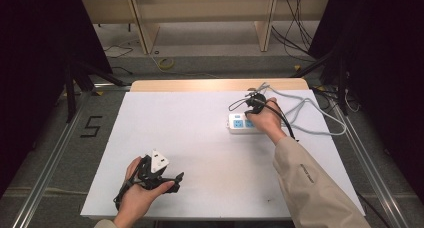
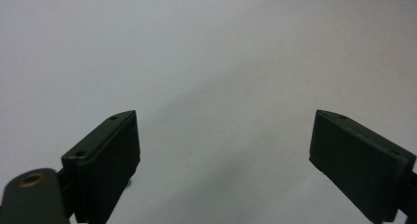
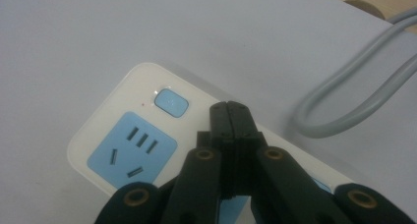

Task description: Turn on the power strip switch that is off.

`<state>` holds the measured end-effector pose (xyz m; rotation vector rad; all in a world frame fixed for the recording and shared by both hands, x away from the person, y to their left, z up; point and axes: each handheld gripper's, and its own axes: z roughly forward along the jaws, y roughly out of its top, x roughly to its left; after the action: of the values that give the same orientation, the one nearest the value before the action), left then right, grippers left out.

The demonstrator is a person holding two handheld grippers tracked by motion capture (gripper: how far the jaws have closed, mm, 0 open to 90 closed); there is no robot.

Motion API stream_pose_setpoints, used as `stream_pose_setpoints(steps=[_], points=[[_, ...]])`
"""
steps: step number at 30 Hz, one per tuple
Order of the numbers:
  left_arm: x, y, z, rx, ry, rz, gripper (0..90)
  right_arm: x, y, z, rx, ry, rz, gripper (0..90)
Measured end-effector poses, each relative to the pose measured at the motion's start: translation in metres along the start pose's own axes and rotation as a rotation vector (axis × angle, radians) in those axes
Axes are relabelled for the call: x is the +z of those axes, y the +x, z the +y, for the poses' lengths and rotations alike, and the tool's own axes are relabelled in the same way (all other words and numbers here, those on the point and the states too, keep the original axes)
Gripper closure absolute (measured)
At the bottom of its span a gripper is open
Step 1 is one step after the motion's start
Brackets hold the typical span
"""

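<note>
View from above: a white desk (image 1: 200,153) carries a white power strip (image 1: 239,123) on its far right part, with a grey cable (image 1: 310,108) looping away from the strip toward the right edge. The right claw (image 1: 252,107), held in the person's right hand (image 1: 267,120), sits directly over the strip, the beige sleeve (image 1: 305,183) reaching in from the lower right. In the right gripper view the right claw (image 3: 230,117) has its two black jaws pressed flat against each other with nothing between them, their tips resting on or just above the strip's white top; contact cannot be confirmed. The tips lie just beside a small light-blue button (image 3: 171,102) and to the right of a light-blue socket panel (image 3: 132,150) with its slots. The power strip (image 3: 98,130) lies flat, one rounded end toward the camera's left, and the grey cable (image 3: 344,101) curves past on the right. Well apart, at the near left of the desk, the left claw (image 1: 172,182) is held in the person's left hand (image 1: 135,195), with the grey three-cornered plate (image 1: 159,160) on top. In the left gripper view the left claw (image 2: 223,160) has its jaws spread wide over the bare white desk (image 2: 221,62), holding nothing.
</note>
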<state>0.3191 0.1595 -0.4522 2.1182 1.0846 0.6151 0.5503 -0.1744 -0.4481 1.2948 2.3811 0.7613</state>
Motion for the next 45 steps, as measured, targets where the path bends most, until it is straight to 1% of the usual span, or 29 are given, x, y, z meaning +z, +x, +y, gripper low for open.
stream_pose_setpoints(steps=[6,9,10,11,14,19,20,21,22,23,24,26,29,31,34,37,38,42,43,44,45], points=[[-0.001,-0.001,0.000,-0.002,-0.001,0.001,11.4,-0.001,-0.001,0.001,0.004,0.002,0.010,90.0],[0.000,0.000,0.000,-0.001,-0.001,0.001,11.5,-0.003,-0.002,0.002,0.001,-0.005,-0.003,90.0],[0.000,0.000,0.000,-0.002,-0.001,0.001,11.5,-0.003,-0.003,0.001,0.007,-0.008,-0.007,90.0],[0.000,0.000,0.000,-0.002,-0.001,0.001,11.5,-0.003,-0.004,0.001,0.014,-0.009,-0.007,90.0],[0.001,-0.001,0.001,-0.004,-0.002,-0.001,11.5,-0.004,-0.004,0.001,0.005,-0.002,-0.007,90.0],[0.001,-0.001,0.001,-0.002,-0.004,0.000,11.5,-0.002,-0.004,0.000,0.015,0.002,-0.006,90.0],[0.001,-0.001,0.001,-0.002,-0.004,0.000,11.5,-0.003,-0.006,0.000,0.004,0.021,-0.027,90.0],[0.001,-0.001,0.001,0.002,-0.002,0.000,11.5,-0.003,-0.006,0.000,0.004,0.021,-0.027,90.0],[0.001,-0.001,0.001,-0.001,-0.004,0.000,11.5,-0.005,-0.010,-0.001,0.008,0.029,-0.034,90.0],[0.001,-0.001,0.001,0.003,-0.002,-0.002,11.5,-0.005,-0.012,-0.003,0.025,0.020,-0.020,90.0],[0.001,-0.001,0.001,0.001,-0.001,-0.003,11.5,-0.005,-0.012,-0.003,0.025,0.020,-0.020,90.0],[0.002,0.000,0.002,0.004,0.002,-0.003,11.5,-0.005,-0.011,-0.003,0.019,0.019,-0.023,90.0],[0.002,-0.001,0.003,0.005,0.000,-0.004,11.5,-0.004,-0.007,-0.001,-0.030,0.030,-0.054,90.0],[0.003,-0.001,0.003,0.001,-0.002,-0.006,11.6,-0.004,-0.007,-0.001,-0.028,0.027,-0.051,90.0],[0.004,-0.001,0.003,0.004,0.000,-0.008,11.6,-0.005,-0.010,-0.003,-0.012,0.010,-0.037,90.0],[0.004,-0.001,0.003,0.002,-0.002,-0.008,11.6,-0.005,-0.009,-0.002,-0.019,0.001,-0.040,90.0],[0.004,0.000,0.003,0.002,-0.001,-0.008,11.6,-0.005,-0.009,-0.001,-0.010,-0.012,-0.024,90.0],[0.003,-0.001,0.002,-0.001,-0.003,-0.004,11.6,-0.003,-0.006,0.000,-0.022,-0.008,-0.031,90.0],[0.002,-0.001,0.002,0.001,-0.002,-0.004,11.7,-0.004,-0.007,0.000,-0.015,-0.006,-0.027,90.0],[0.002,-0.001,0.002,0.001,-0.002,-0.005,11.7,-0.004,-0.008,-0.001,-0.021,0.005,-0.037,90.0],[0.002,0.000,0.002,0.000,-0.003,-0.005,11.7,-0.004,-0.008,-0.001,-0.021,0.005,-0.037,90.0]])
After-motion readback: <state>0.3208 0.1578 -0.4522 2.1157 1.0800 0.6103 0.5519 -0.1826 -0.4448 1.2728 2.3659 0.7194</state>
